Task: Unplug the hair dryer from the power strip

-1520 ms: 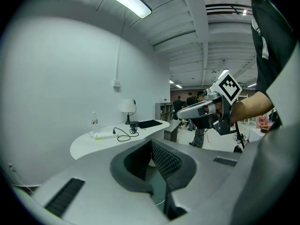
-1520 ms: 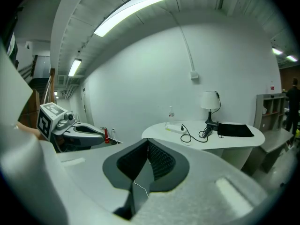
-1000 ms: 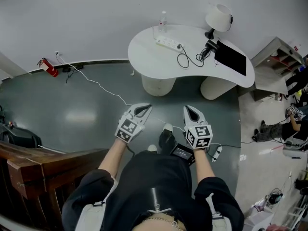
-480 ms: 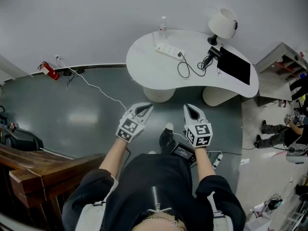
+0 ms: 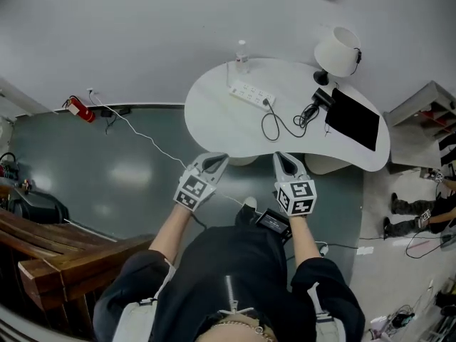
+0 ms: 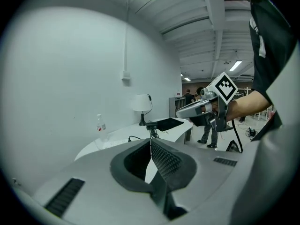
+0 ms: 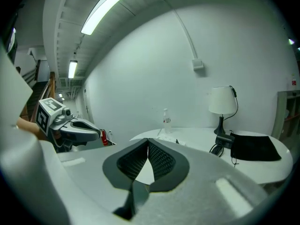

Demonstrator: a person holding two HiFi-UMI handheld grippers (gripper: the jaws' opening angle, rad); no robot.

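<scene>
A person stands on a grey floor facing a curved white table [image 5: 214, 112], with 1 gripper in each hand. The white power strip [image 5: 249, 92] lies toward the back of the tabletop. A black cord [image 5: 274, 125] loops from its right end to the dark hair dryer [image 5: 318, 100], which rests by the foot of a white lamp [image 5: 338, 50] and beside a black mat [image 5: 353, 120]. Strip and dryer both lie ahead of the jaws and well apart from them, across the table. A clear water bottle [image 5: 242, 50] stands behind the strip, and its label is too small to read. The marker cube [image 5: 296, 197] on the right gripper shows black-and-white square patterns, not letters. The left gripper [image 5: 216, 159] has its 2 jaws pressed together at the tips with nothing between them. The right gripper [image 5: 279, 157] is likewise clenched and empty, touching nothing.
</scene>
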